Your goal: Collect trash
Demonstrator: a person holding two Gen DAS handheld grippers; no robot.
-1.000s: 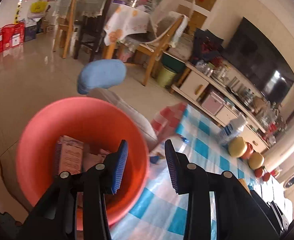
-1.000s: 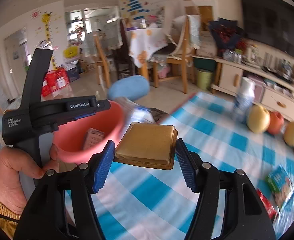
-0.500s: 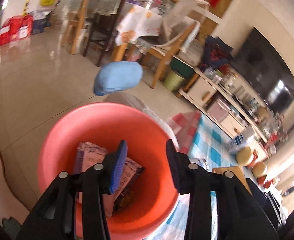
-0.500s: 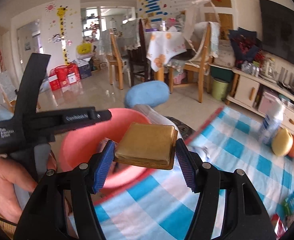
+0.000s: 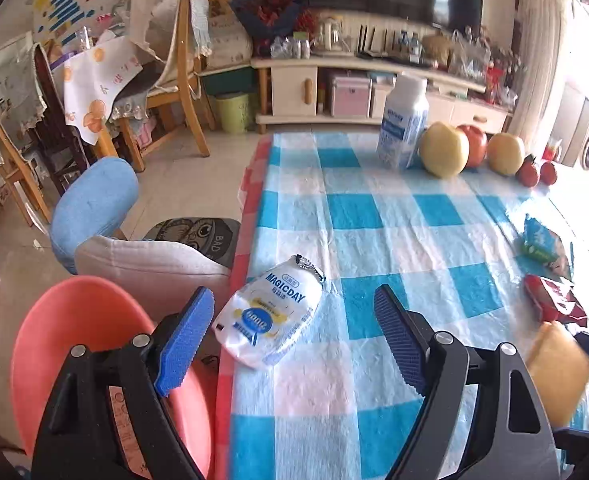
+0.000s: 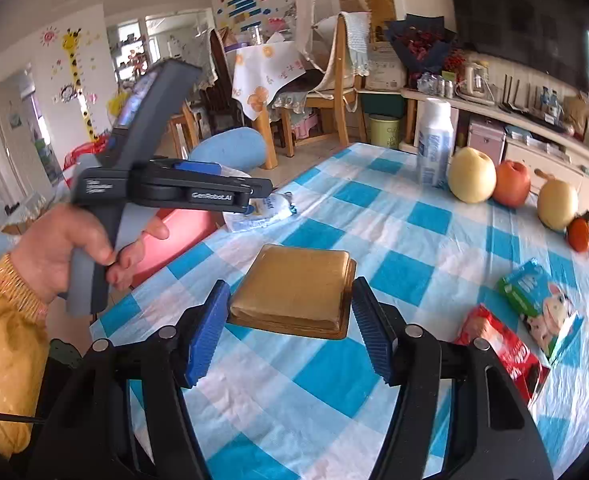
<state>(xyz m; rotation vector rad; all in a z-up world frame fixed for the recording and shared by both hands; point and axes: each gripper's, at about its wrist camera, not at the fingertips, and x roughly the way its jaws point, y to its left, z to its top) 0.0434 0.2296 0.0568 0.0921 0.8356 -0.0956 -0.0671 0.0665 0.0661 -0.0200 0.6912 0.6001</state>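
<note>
white wrapper (image 5: 269,316): empty MAGICDAY pouch, lies flat at the worktop's left edge, lower centre of the left wrist view; probably the next pickup, since it sits in line with the left gripper.
left gripper (image 5: 294,336): jaws opening, wide, nothing pressed. Wrapper lies ahead between the finger lines, untouched. Pointed down at it, looks like an approach.
gold packet (image 6: 294,294): flat square, held by its two side edges, centre of the right wrist view, above the worktop.
right gripper (image 6: 290,320): clamped on the gold packet, medium width. Holding it clear of the cloth, presumably for the bin.
pink bin (image 5: 90,344): lower left of the left wrist view, below the worktop edge, just beside the wrapper. Close, so drops are short.
other trash: green carton (image 6: 538,300) and red wrapper (image 6: 502,344) lie at right of the right wrist view, well apart from both grippers; not yet collected.
not trash, my read: white bottle (image 5: 404,120) and fruit (image 5: 444,150) stand upright at the far end.
worktop (image 5: 374,216): blue-white check cloth.
risk: thin wrapper may slip or crumple in the pinch.
</note>
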